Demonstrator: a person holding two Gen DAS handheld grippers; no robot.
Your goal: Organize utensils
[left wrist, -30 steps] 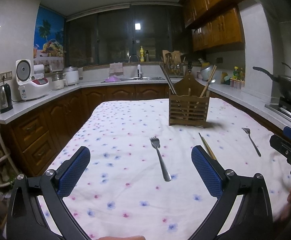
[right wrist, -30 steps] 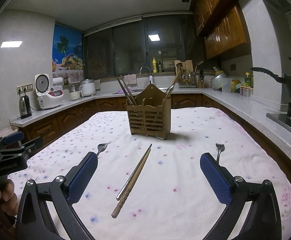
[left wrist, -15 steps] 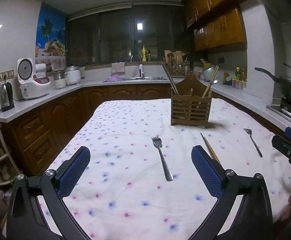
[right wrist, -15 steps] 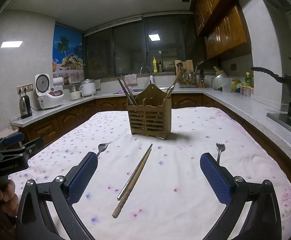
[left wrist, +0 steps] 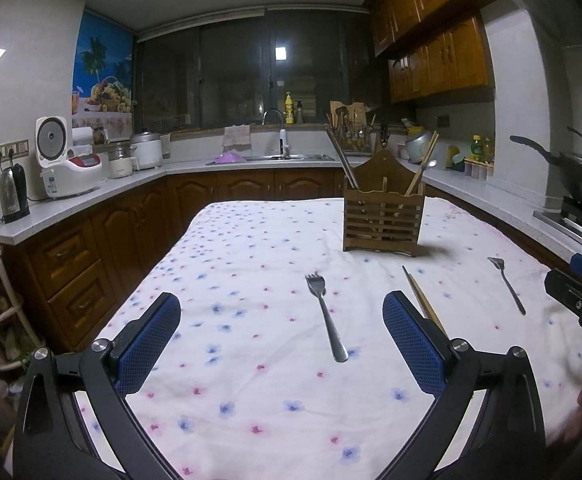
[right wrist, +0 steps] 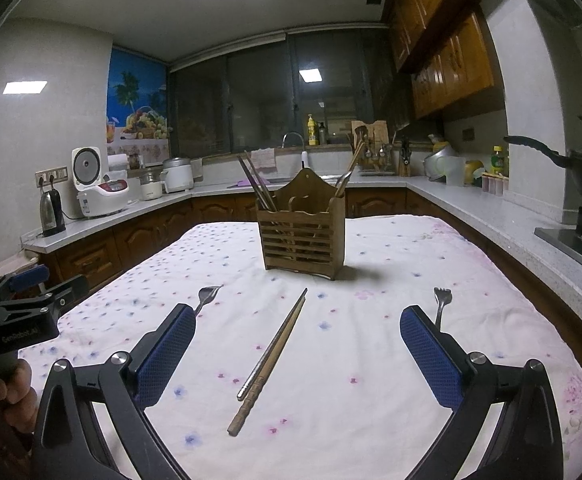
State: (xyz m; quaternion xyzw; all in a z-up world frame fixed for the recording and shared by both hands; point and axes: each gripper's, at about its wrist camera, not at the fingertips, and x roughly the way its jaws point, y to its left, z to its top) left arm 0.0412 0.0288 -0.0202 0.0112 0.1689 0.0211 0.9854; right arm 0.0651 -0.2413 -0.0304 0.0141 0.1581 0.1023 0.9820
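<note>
Hovering above the floral tablecloth [left wrist: 251, 392], the left gripper [left wrist: 281, 340] is gaping wide and carrying nothing; its blue pads [left wrist: 147, 344] are framing the left fork [left wrist: 325, 318], which is lying flat with tines pointing away; moving rightward, the loose chopsticks [right wrist: 273, 360], one metal and one wooden, are lying side by side and touching near the table's middle, between the two forks; the right gripper [right wrist: 299, 354] is likewise spread wide and empty, aimed straight over that pair; further right, the second fork [right wrist: 440, 306] is lying flat just beyond the right pad; well behind all three, the slatted wooden utensil holder [right wrist: 302, 236] is standing upright, already carrying dark chopsticks in its left compartment and wooden chopsticks with a spoon-like piece in its right.

Judging progress: part of the sorting is looking done, since the holder is already stocked; two forks and a pair of chopsticks are remaining on the cloth, none yet lifted; the next grasp is seeming to be either the left fork or the chopsticks.
</note>
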